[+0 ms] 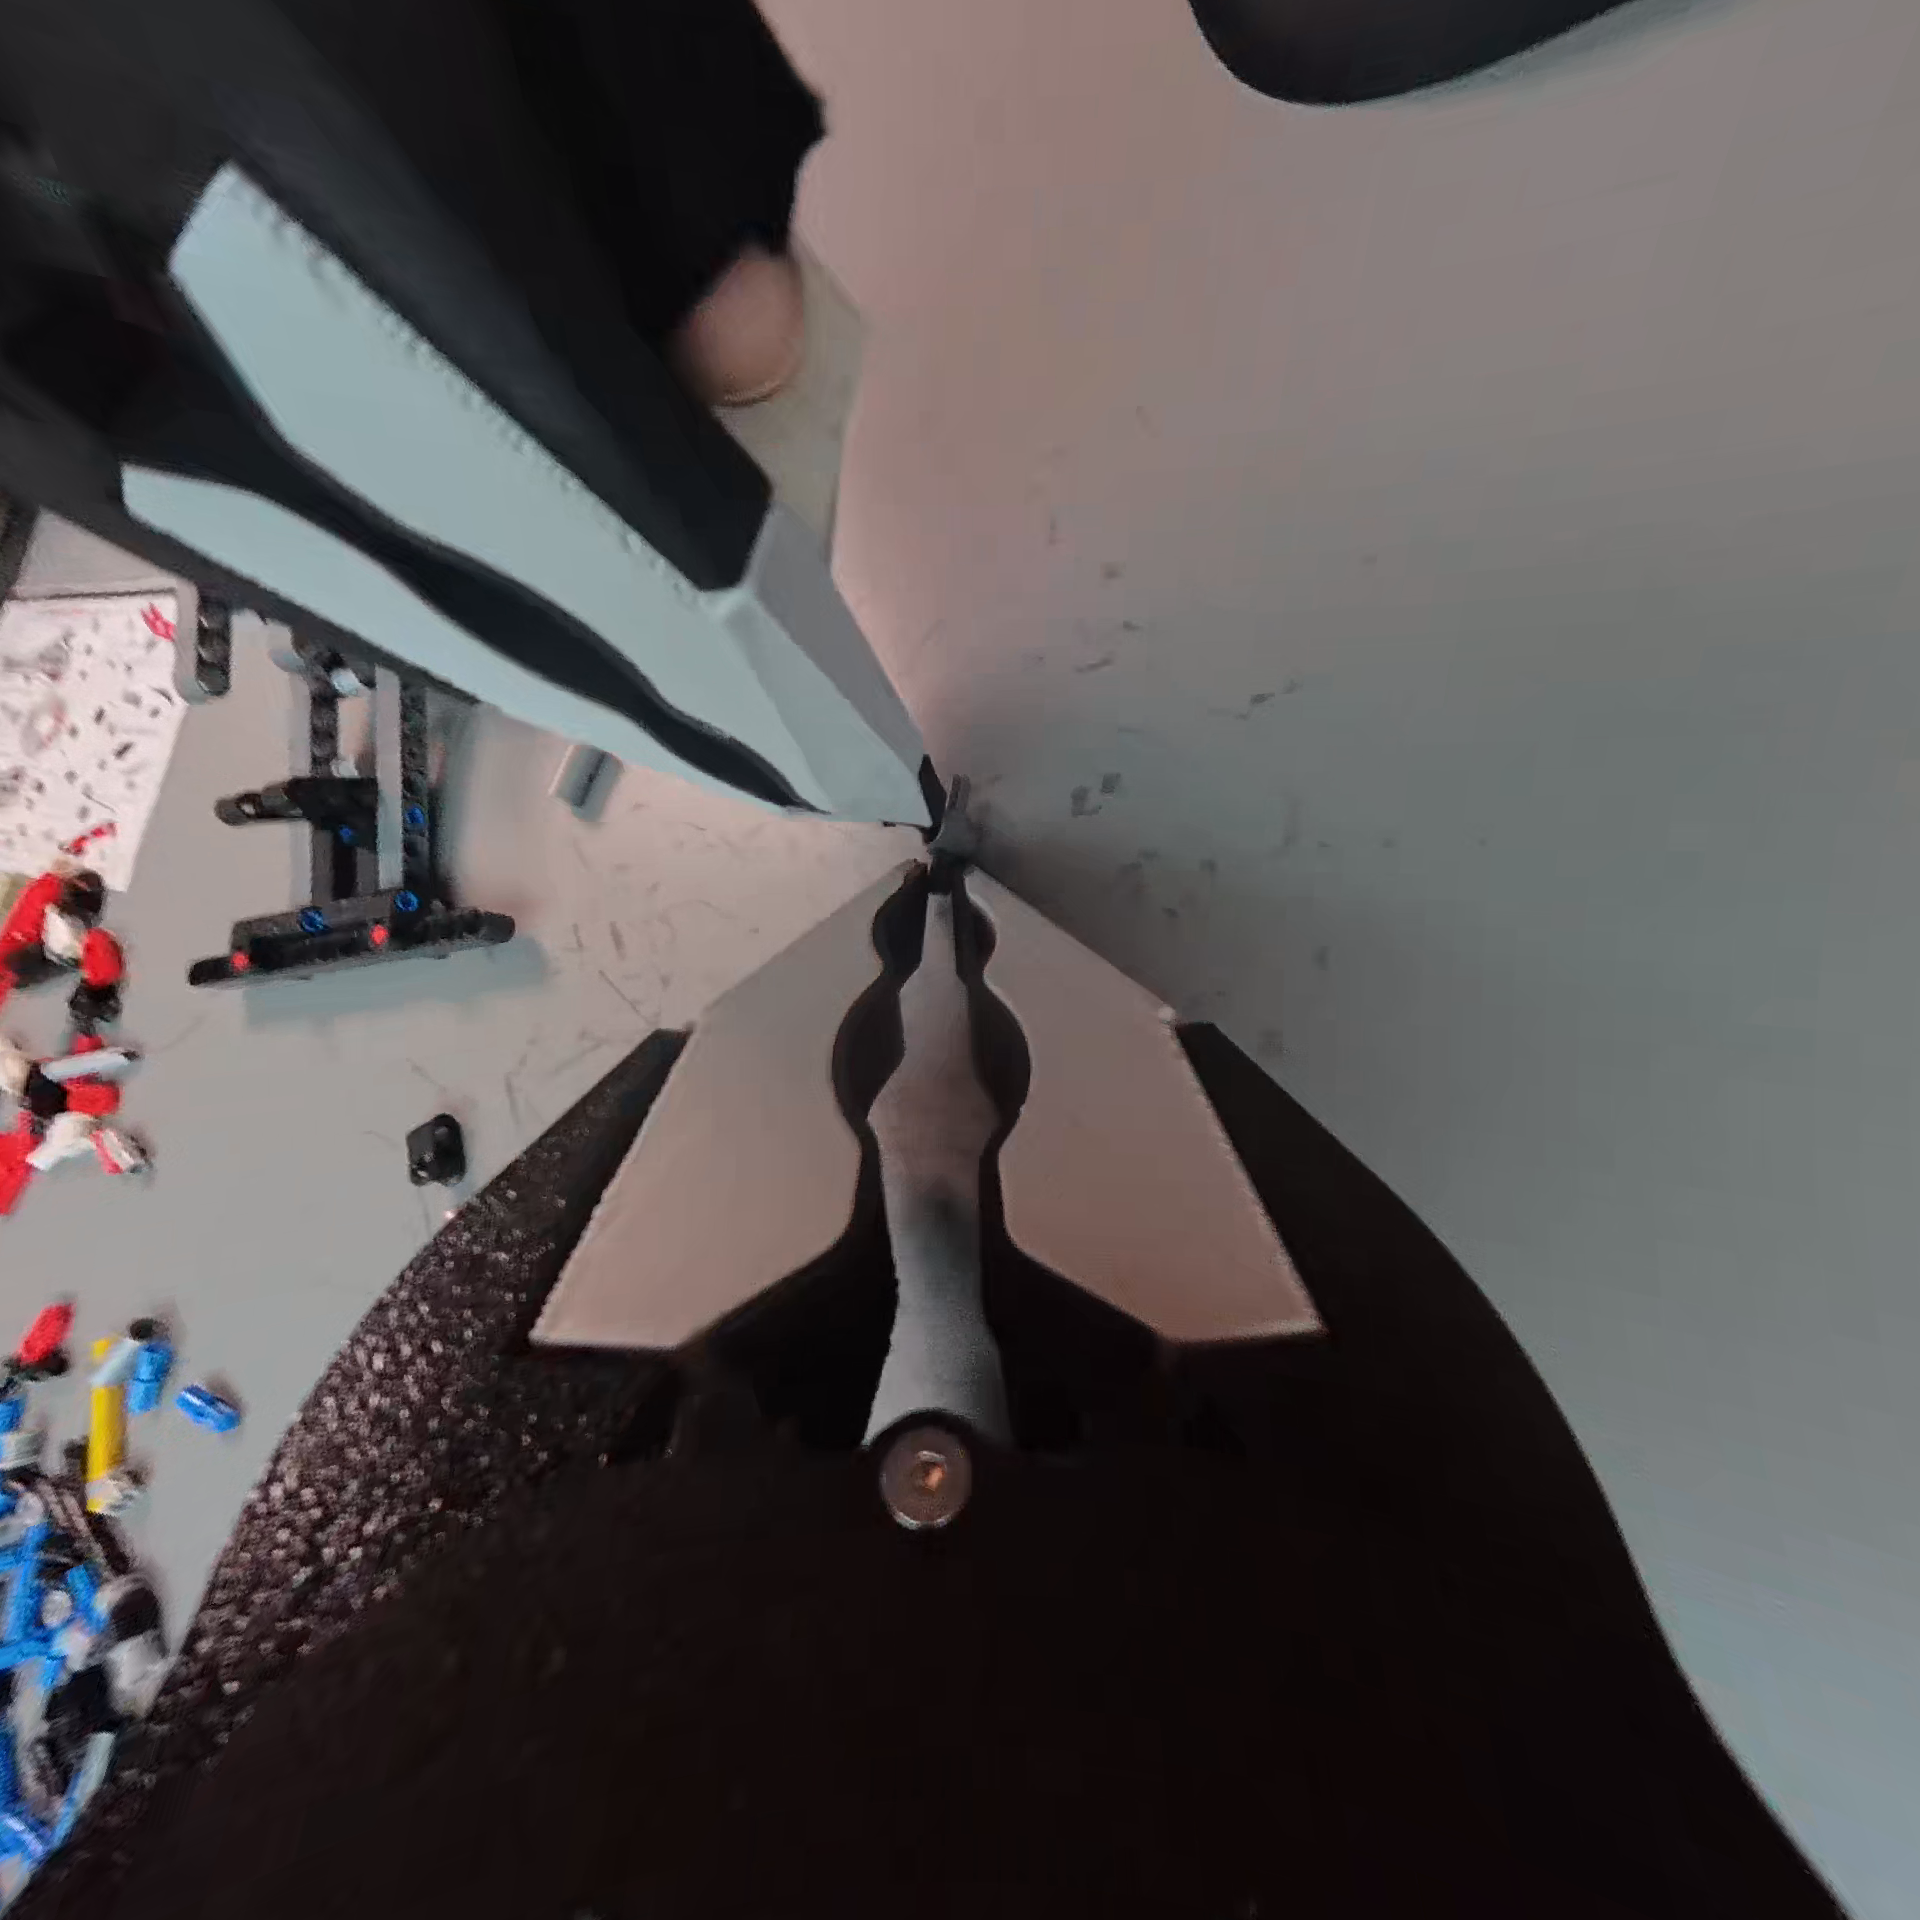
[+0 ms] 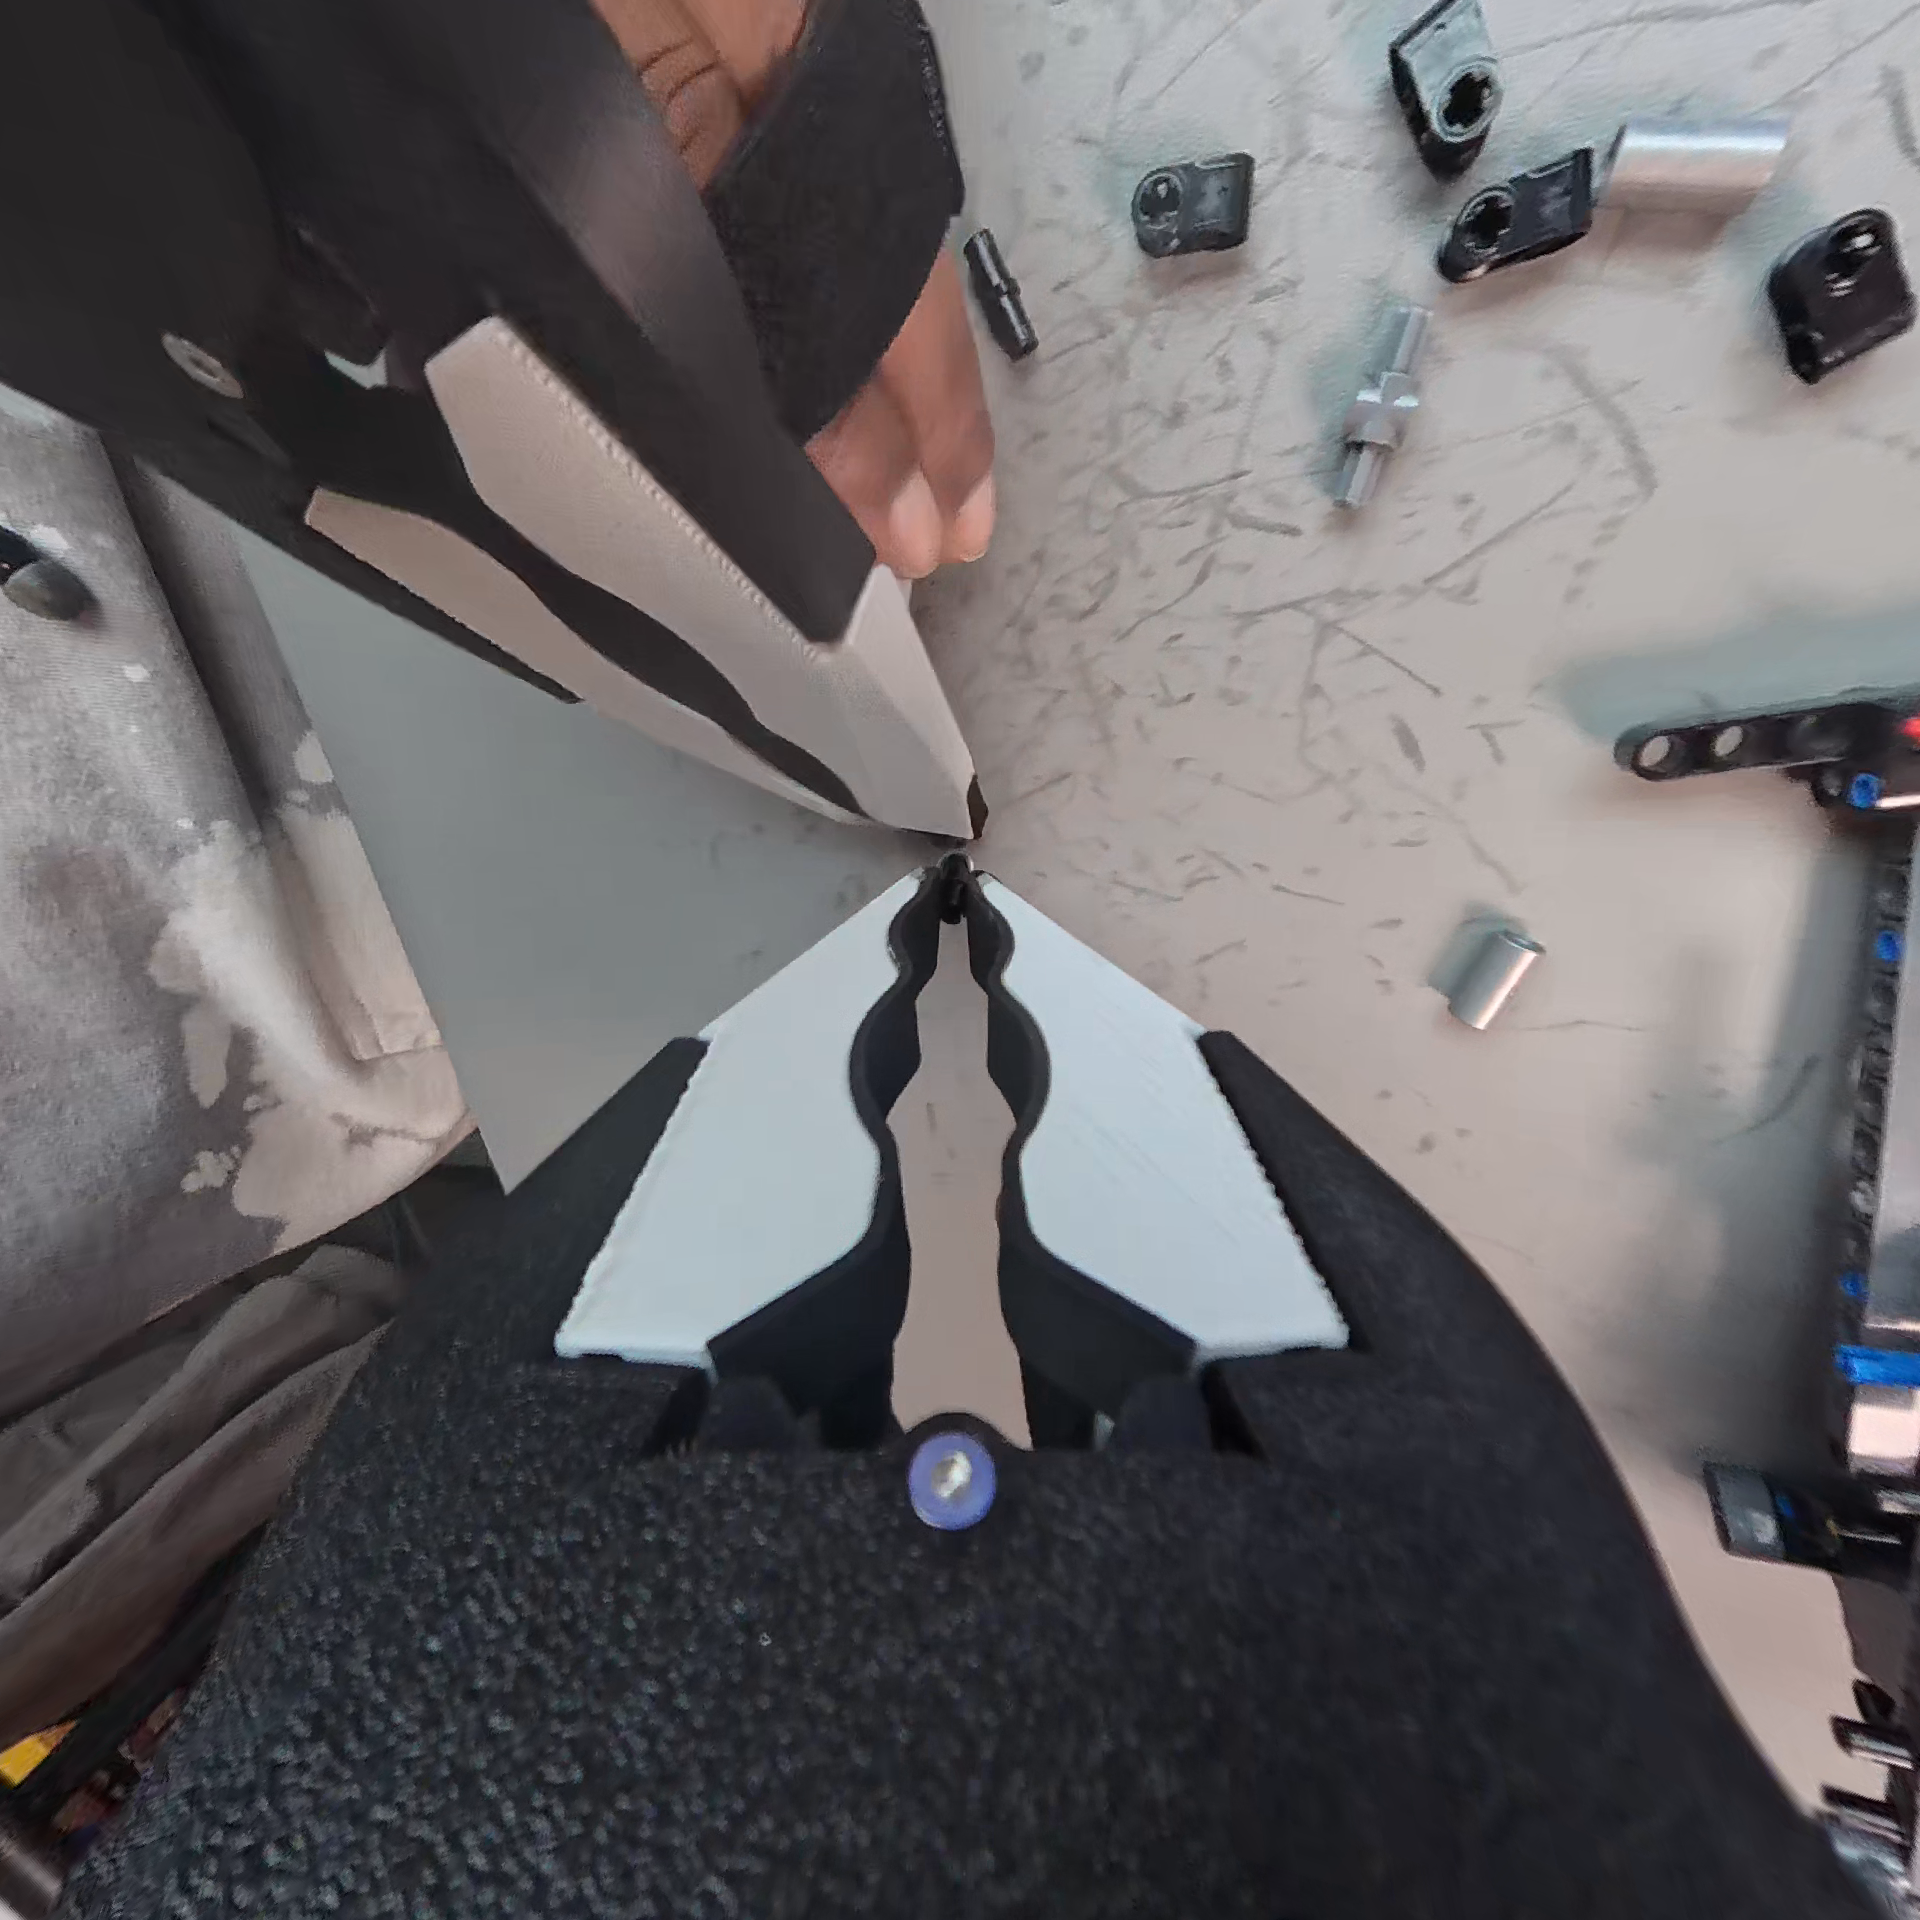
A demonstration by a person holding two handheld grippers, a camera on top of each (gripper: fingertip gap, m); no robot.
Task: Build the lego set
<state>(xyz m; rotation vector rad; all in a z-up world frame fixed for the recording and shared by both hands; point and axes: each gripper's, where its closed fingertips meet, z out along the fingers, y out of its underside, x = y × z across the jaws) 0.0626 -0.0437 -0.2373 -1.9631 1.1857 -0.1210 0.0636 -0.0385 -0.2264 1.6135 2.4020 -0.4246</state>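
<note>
Both hand-held gripper tips [image 1: 940, 868] [image 2: 951, 883] pinching one small black pin [image 2: 952, 871].

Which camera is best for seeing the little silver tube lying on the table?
The right wrist view: the silver tube lies in plain sight on the scratched table, right of the right tool. The left wrist view shows only a small blurred grey piece that may be it.

A hobby or lab workbench: a scuffed grey tabletop [image 2: 1247, 644] strewn with loose building-toy parts [image 2: 1507, 208] (an instruction sheet [image 1: 73, 727] alongside).
</note>
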